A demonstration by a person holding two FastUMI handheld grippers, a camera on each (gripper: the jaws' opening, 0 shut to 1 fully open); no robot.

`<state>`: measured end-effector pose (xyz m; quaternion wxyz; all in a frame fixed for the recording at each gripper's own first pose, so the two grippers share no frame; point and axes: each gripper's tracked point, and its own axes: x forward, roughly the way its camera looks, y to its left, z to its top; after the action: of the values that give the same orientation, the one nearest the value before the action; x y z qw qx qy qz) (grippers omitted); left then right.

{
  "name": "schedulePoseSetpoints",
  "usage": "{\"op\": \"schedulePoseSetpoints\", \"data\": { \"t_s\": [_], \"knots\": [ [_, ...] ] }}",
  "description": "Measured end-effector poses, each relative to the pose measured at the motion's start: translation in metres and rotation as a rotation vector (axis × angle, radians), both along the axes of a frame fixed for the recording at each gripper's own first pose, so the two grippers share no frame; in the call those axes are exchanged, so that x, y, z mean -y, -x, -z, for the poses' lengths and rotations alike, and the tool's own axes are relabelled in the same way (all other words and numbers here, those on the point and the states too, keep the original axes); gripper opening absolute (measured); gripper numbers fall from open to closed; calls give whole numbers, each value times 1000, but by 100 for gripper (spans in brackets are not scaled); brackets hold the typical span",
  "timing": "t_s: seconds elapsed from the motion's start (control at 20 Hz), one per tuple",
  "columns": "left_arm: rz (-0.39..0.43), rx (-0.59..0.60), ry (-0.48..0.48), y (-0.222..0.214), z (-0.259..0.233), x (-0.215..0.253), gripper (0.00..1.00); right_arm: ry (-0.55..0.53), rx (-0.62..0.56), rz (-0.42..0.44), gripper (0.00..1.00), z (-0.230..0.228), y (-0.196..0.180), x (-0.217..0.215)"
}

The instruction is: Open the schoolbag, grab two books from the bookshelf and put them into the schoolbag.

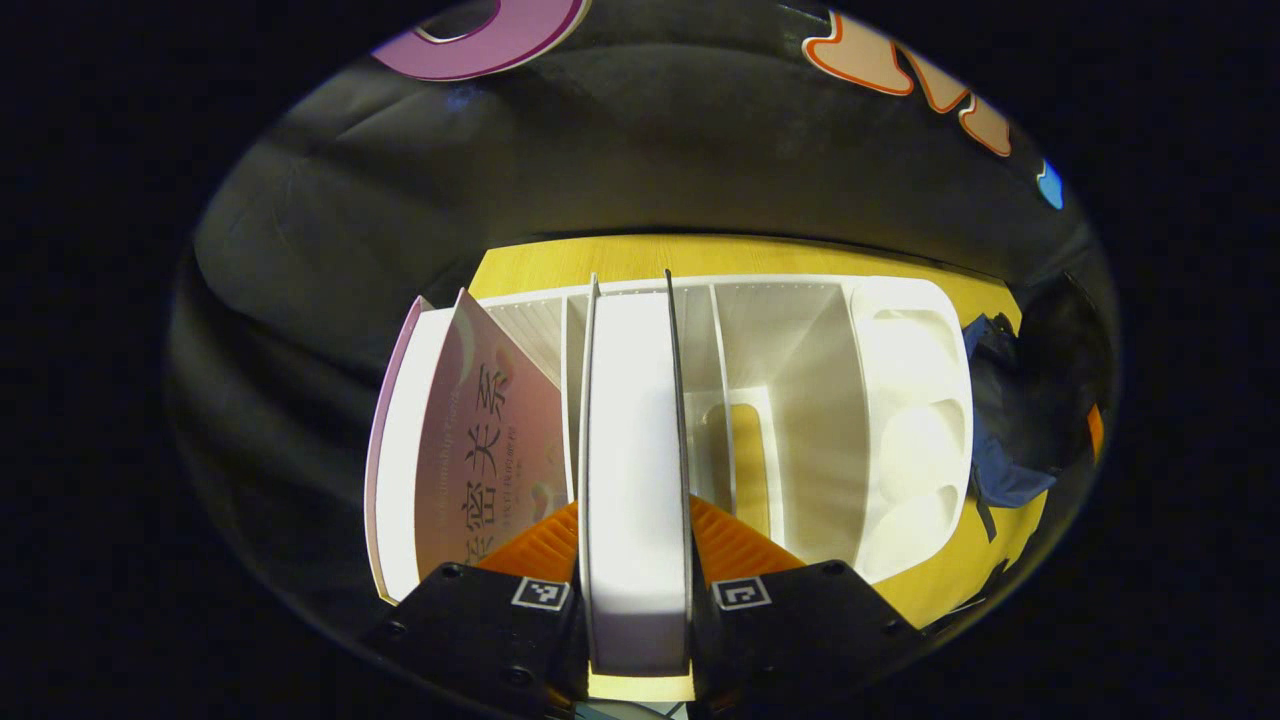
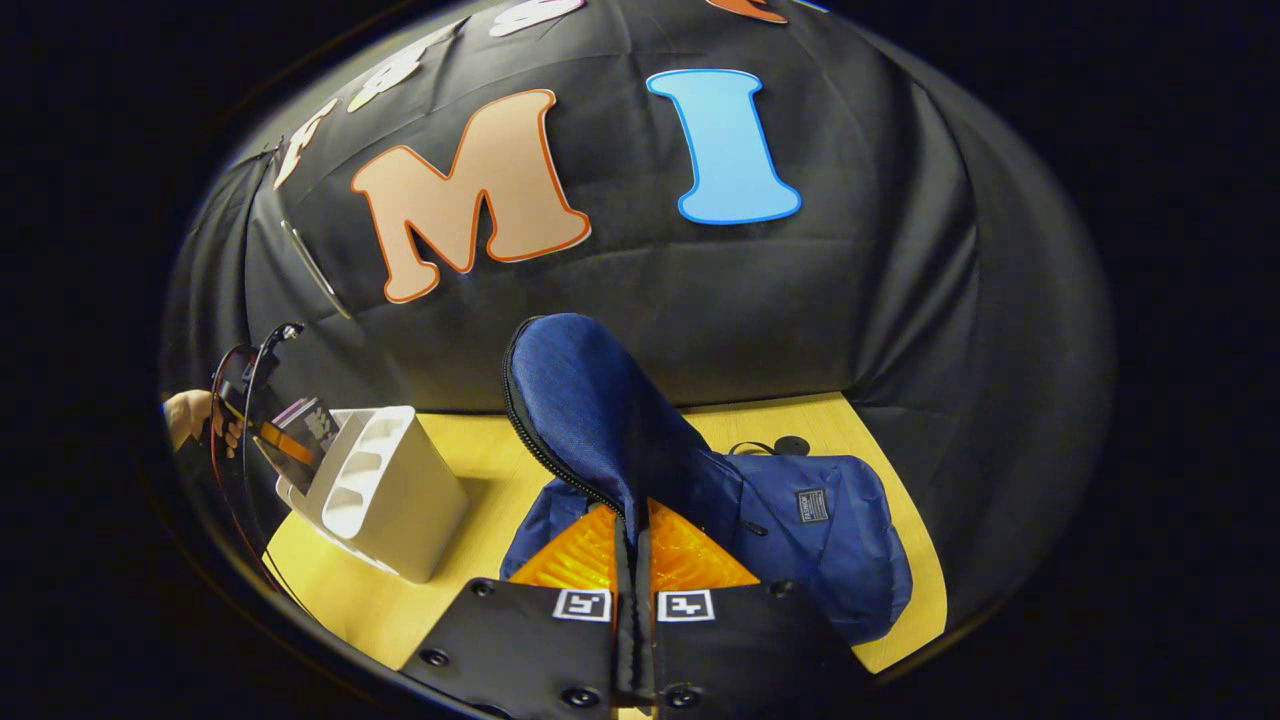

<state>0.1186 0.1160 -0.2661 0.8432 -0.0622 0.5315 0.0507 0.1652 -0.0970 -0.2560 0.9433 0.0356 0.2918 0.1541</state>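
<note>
In the left gripper view, my left gripper (image 1: 635, 535) is shut on a thick book (image 1: 632, 420) with white page edges and a dark cover, standing upright in the white bookshelf (image 1: 900, 400). A pink-covered book (image 1: 480, 450) leans in the slot to its left. The blue schoolbag (image 1: 1000, 440) lies beyond the shelf's right end. In the right gripper view, my right gripper (image 2: 634, 545) is shut on the schoolbag's zippered flap (image 2: 580, 400) and holds it raised above the bag body (image 2: 820, 530). The bookshelf (image 2: 400, 500) stands at the left there, with the left gripper (image 2: 270, 435) at its far end.
Shelf and bag rest on a yellow wooden table (image 2: 480, 450) backed by the black cloth wall. The shelf's right-hand slots (image 1: 790, 400) hold no books. A hand (image 2: 190, 415) holds the left gripper at the table's left edge.
</note>
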Motion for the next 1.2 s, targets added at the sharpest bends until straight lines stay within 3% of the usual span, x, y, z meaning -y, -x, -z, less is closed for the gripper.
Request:
{"op": "schedulePoseSetpoints", "data": {
  "t_s": [0.45, 0.9, 1.2],
  "knots": [
    [-60, 94, 55, -2, -37, -23, 36, -2, -10, 8, 3, 0, 1, 2],
    [-119, 247, 145, 0, -107, -39, 36, -1, -13, 18, 4, -1, 1, 3],
    [-201, 341, 300, -2, -155, -44, 35, -13, -17, 28, 3, -1, 0, 3]
  ]
}}
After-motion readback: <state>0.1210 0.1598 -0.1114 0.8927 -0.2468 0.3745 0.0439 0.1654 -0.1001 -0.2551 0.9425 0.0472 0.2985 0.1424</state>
